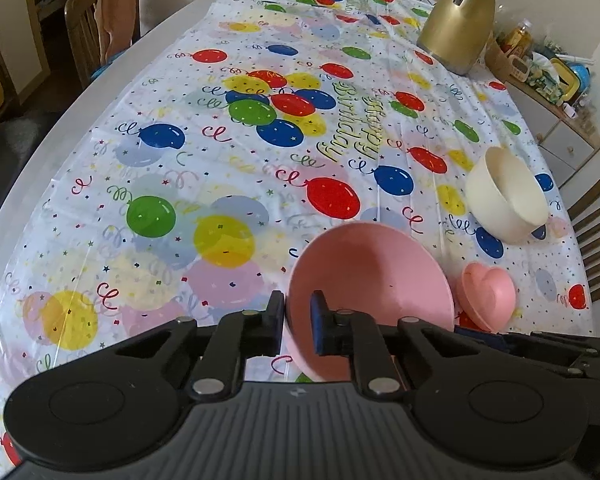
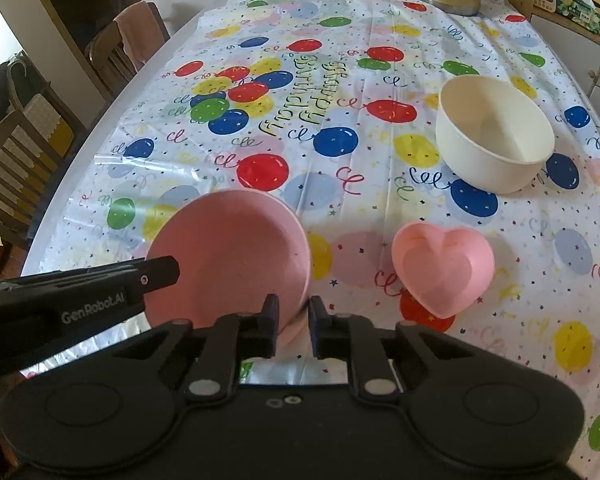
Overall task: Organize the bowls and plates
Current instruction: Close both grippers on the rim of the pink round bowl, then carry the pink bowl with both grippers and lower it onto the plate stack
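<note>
Holding the round pink bowl (image 1: 370,280) by its rim, the left gripper (image 1: 297,322) has 1 finger outside the wall and 1 inside, squeezed tight on it, and the bowl is tipped up off the balloon tablecloth (image 1: 180,160). From the right wrist view the same pink bowl (image 2: 230,252) sits just in front of the right gripper (image 2: 294,326), whose 2 fingers are close together with a small gap, and the bowl's near edge seems to sit in that gap, but I cannot tell if they really pinch it. A small pink heart bowl (image 2: 444,266) rests on the cloth just beside the round one, and a cream bowl (image 2: 496,132) stands farther back, well apart from both. A gold jug (image 1: 458,20) stands at the far end of the table. My guess is that the step now is to carry the pink bowl and stack it with another bowl, maybe the cream one since it looks deep and wide. To do this well, keep the squeeze firm on the rim, level the bowl so it does not slip, lift it clear over the heart bowl, and lower it straight down before letting go.
</note>
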Demonstrator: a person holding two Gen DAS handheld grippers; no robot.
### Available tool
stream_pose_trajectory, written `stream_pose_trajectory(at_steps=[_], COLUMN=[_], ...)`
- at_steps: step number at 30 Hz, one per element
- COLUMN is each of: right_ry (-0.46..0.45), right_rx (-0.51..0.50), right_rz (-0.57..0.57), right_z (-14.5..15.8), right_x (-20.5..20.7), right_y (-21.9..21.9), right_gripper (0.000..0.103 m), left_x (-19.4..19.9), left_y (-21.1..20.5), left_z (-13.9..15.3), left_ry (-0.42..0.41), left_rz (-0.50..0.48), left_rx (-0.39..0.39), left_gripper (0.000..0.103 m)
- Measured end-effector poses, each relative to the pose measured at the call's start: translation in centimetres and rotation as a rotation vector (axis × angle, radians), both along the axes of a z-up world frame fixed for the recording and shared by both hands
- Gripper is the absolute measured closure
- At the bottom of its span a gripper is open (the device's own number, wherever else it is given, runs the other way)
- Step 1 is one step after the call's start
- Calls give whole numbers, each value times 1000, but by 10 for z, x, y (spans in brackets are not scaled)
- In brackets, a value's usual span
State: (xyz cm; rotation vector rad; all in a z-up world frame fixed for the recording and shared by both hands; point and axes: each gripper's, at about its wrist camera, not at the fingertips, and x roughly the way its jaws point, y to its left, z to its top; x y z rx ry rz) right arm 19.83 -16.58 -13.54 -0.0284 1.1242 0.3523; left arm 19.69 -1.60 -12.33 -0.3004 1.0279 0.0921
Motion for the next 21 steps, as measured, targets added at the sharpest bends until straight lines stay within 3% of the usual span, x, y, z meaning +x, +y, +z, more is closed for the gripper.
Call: stream_pose_trajectory(at_steps=[13, 21], right_ry=[2, 3], right_rx=[-8, 2], right_rz=[-49, -95], right_z=[17, 39], right_x=[-25, -58], right_y=[-18, -53], right_gripper=[90, 90], left_x=[-21, -45], left_y=[-18, -47], left_z=[17, 41], left_ry=[18, 17], left_rz=[-63, -178], left_rx=[-13, -35], left_gripper=[92, 92])
